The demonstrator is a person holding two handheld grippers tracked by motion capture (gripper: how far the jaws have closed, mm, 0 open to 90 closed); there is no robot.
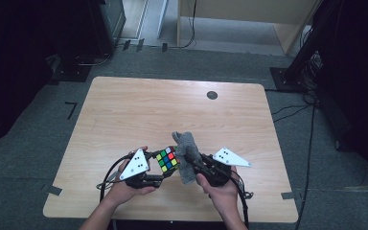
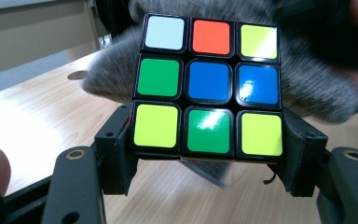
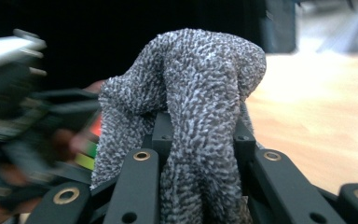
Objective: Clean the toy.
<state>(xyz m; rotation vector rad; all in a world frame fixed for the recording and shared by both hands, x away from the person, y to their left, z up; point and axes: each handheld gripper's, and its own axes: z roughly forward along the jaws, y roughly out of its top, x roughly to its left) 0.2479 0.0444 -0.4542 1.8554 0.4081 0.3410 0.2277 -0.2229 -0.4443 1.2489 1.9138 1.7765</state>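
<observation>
Puzzle cube (image 2: 209,91) is clamped in the left hand-held gripper (image 1: 159,168) above the bench (image 1: 124,110) near its front edge, while the right hand-held gripper (image 1: 195,160), closed on a grey cloth (image 3: 200,107), presses it against the cube's side, so wiping appears under way, not finished.

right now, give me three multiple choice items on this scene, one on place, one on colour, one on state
1. Where is the grey cloth relative to the puzzle cube in the high view?
A. at its right
B. at its left
C. across the table

2. What colour is the centre square of the cube face in the left gripper view?
A. red
B. blue
C. white

3. What does the right gripper do?
A. hangs open
B. clamps the cloth
C. holds the cube

A: the cloth stands right beside the cube. B: the middle sticker is blue. B: the jaws pinch the cloth's fold.
</observation>
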